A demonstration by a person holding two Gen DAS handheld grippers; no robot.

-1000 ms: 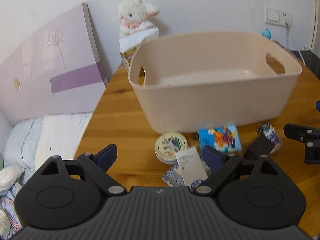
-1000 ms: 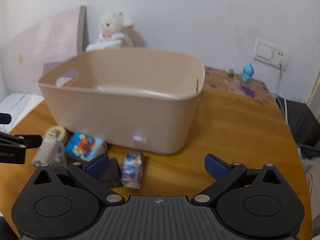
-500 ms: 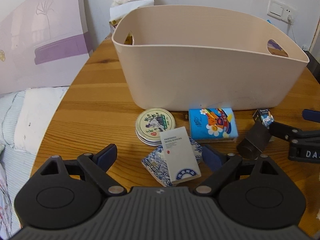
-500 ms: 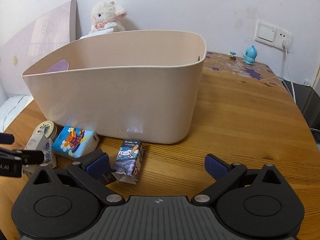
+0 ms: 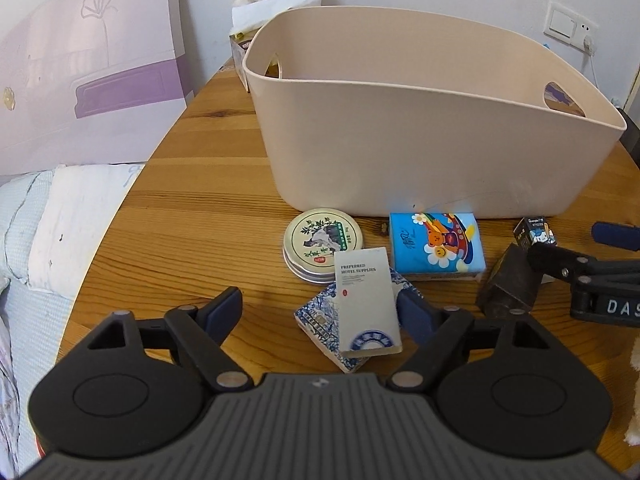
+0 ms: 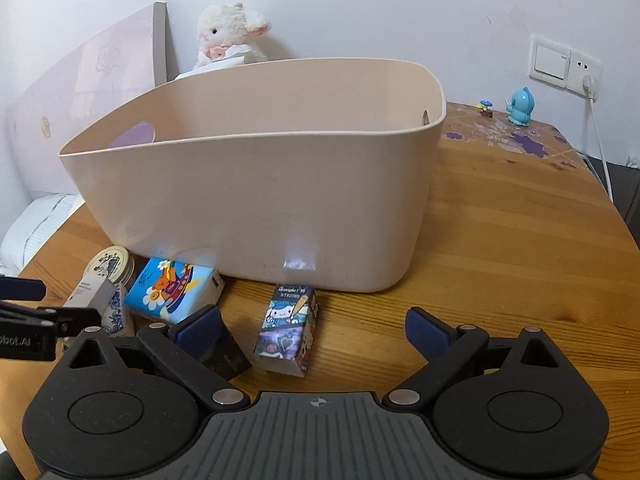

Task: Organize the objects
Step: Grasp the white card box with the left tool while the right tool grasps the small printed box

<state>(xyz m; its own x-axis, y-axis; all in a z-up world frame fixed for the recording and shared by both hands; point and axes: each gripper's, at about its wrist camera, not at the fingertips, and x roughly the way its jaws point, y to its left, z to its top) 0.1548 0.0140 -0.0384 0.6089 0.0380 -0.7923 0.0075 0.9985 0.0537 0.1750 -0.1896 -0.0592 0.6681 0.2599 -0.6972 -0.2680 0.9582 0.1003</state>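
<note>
Bin: a beige plastic storage bin (image 5: 432,136) with cut-out handles stands on the wooden table (image 5: 208,216); what little of its inside shows is bare.
Items to sort: all lie on the table in front of the bin's near wall, none inside it.
Round tin: a flat tin (image 5: 323,243) with a printed lid, just before the bin's left end.
White box: a slim white box (image 5: 366,300) marked "Preferred Hotel Supplies" lies tilted across a blue-and-white patterned packet (image 5: 316,322), its top edge touching the tin.
Tissue pack: a blue bear-print pack (image 5: 436,246) just right of the tin.
Cartoon carton: a small cartoon-printed carton (image 6: 287,326) lies on its side near the bin.
Dark block: a dark brown block (image 5: 508,284) beside the carton.
Left gripper: left gripper (image 5: 320,308) hangs low over the white box, jaws closing, the box between the pads but not yet pressed.
Right gripper: right gripper (image 6: 312,326) spread wide, the carton between its fingers, untouched; its left finger overlaps the dark block.
Background: a plush lamb (image 6: 228,32) sits behind the bin.
</note>
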